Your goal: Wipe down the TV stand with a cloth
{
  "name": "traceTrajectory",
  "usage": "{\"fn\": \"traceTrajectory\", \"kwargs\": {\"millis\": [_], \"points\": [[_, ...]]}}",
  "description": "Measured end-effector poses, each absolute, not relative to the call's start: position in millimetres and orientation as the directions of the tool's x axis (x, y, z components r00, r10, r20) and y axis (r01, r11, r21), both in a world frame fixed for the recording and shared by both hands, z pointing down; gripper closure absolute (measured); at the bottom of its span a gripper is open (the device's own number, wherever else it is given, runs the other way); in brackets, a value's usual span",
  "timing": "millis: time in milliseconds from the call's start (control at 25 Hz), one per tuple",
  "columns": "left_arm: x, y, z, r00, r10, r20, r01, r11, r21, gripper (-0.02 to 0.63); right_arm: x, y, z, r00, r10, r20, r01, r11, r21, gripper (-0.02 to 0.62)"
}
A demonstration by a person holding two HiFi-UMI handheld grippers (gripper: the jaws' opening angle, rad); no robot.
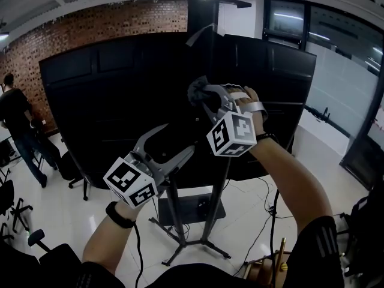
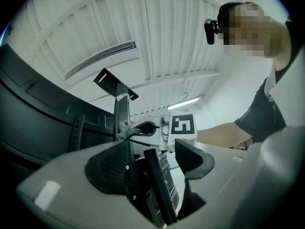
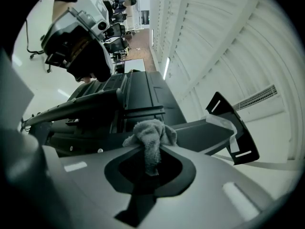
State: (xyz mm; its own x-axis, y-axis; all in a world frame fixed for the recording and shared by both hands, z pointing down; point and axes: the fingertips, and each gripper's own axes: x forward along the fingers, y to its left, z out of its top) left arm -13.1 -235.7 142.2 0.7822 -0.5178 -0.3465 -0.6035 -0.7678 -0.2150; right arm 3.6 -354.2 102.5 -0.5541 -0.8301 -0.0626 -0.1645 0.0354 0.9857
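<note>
- The TV stand [image 1: 174,218] rises on a dark pole from splayed legs and carries a big black screen [image 1: 120,101], seen from the back.
- The right gripper [image 1: 201,95] is up high at the stand, behind the screen. Its jaws are clenched on a bunched grey cloth [image 3: 150,135].
- The cloth [image 1: 197,90] sits against the stand's upper bar, below the angled bracket [image 3: 233,128] at the top of the stand. It seems to touch the bar.
- The left gripper [image 1: 179,138] is lower down, in front of the stand's pole. Its jaws stand apart and grasp nothing.
- In the left gripper view a black bar of the stand [image 2: 157,185] shows in the gap between the jaws. Whether it touches them cannot be told.
- A person [image 1: 15,125] stands well to the left of the stand, by a brick wall [image 1: 90,29].
</note>
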Motion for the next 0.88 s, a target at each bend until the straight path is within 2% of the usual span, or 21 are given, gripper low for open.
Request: {"fn": "traceTrajectory", "kwargs": {"millis": [320,640,880], "points": [[-10,-240,185,0.773,-0.561,-0.295,-0.627,-0.747,-0.22,0.278,6,-357,161,-0.505,-0.863,-0.026,-0.075,0.014,0.997,0.56],[-12,-247,226,0.771,-0.578,-0.269,-0.626,-0.764,-0.154,0.278,5,-355,179,-0.455,-0.888,-0.063,0.044,-0.094,0.995,0.56],[-12,-244,239,0.765,-0.596,-0.242,-0.634,-0.764,-0.123,0.278,3,-352,221,-0.427,-0.904,0.011,0.12,-0.045,0.992,0.56]]}}
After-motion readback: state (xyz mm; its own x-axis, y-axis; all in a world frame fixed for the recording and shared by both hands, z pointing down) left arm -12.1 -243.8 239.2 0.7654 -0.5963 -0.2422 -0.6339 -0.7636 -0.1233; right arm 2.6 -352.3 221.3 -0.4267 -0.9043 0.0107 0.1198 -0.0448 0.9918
